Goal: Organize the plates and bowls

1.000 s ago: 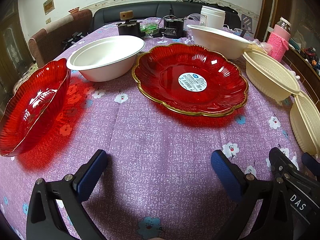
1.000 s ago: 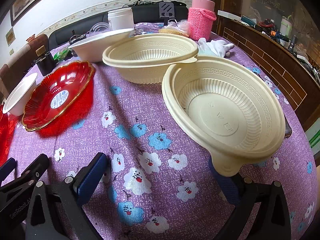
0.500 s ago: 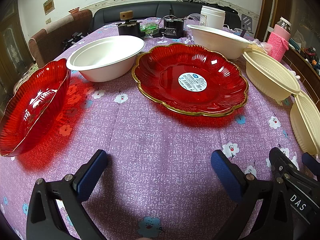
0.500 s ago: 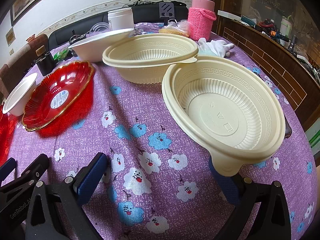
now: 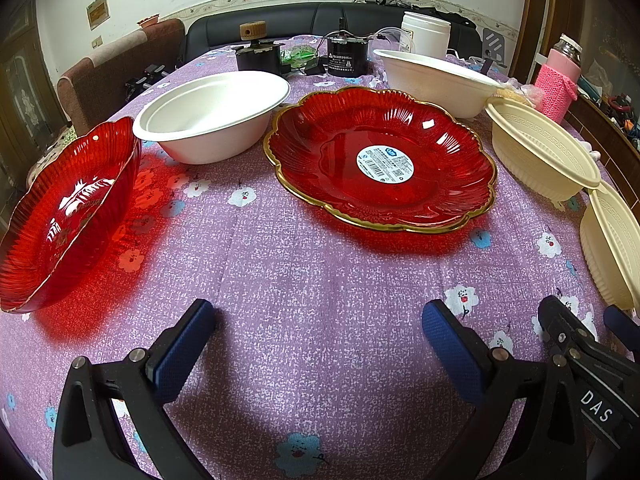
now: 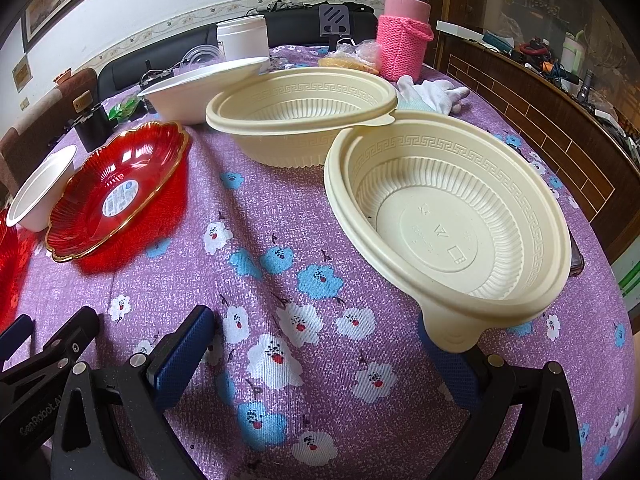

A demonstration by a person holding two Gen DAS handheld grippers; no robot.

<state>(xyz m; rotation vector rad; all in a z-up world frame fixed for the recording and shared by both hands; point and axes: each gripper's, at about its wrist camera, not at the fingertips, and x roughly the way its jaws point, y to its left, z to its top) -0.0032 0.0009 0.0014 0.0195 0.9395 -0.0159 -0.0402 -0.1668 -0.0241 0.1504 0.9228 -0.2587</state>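
While the left gripper (image 5: 318, 344) hovers low over the purple flowered tablecloth (image 5: 320, 264) with its blue-padded fingers (image 5: 452, 350) spread wide and nothing between them, a gold-rimmed red plate (image 5: 380, 160) with a round sticker in its middle sits straight ahead of it. Ahead and to its left rests a white bowl (image 5: 212, 114), and further left, close by, a second red plate (image 5: 60, 220) stands tilted. A second white bowl (image 5: 436, 78) lies beyond the sticker plate, to the right.

The right gripper (image 6: 320, 354) is also spread wide, gripping nothing. Its right finger (image 6: 456, 372) sits under the tab of the near cream bowl (image 6: 452, 220), whose rim reaches out over that pad; I cannot tell whether they touch. Just beyond, a second cream bowl (image 6: 300, 116) overlaps the first one's far rim with its own tab. Behind the bowls, far ahead of this gripper, stand a pink knit-sleeved flask (image 6: 404, 36) and a white jar (image 6: 242, 38), with a white cloth (image 6: 432, 92) near the flask.
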